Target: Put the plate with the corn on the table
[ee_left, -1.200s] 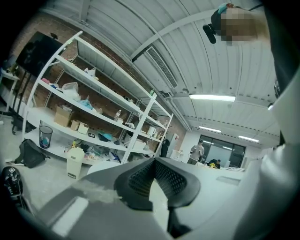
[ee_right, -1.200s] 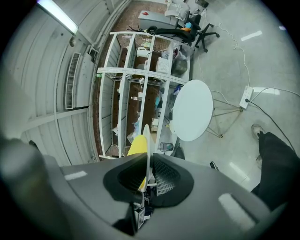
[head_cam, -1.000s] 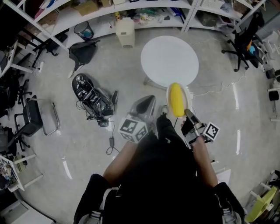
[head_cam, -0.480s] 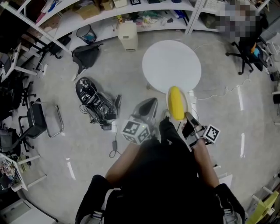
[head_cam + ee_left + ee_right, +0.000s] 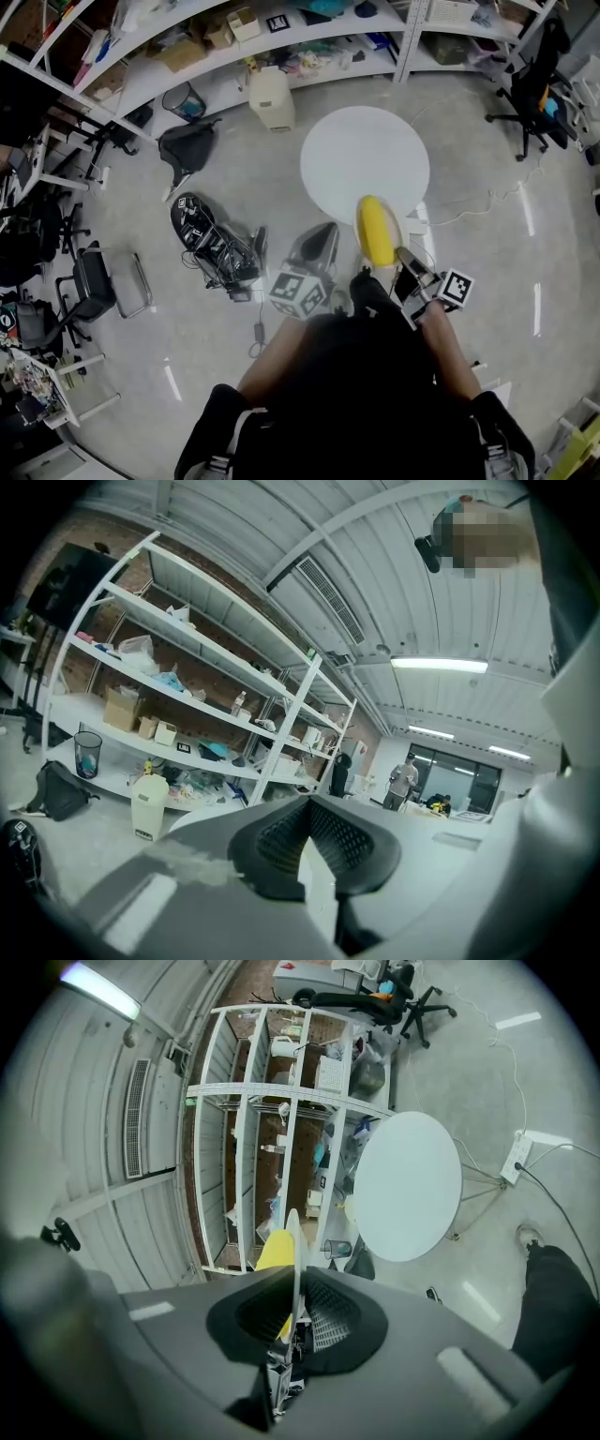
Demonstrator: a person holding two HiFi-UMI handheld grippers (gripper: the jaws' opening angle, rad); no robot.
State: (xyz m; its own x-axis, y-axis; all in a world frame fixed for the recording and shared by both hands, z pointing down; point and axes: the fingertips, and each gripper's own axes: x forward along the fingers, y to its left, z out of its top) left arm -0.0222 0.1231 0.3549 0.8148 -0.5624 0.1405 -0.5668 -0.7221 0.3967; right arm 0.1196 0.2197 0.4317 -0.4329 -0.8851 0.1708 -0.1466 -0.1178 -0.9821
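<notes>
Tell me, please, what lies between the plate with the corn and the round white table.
Nothing: in the head view the far rim of the plate overlaps the near edge of the table, with no object between them.

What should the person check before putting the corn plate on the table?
1. Right tool gripping the plate: ok, pads pinch its rim.
2. Corn on the plate: ok, lying lengthwise.
3. Room on the round table: ok, bare white top.
4. Plate above the table: not ok, the table is ahead.
5. Floor path: not ok, a power strip with cable lies by the table's legs.
</notes>
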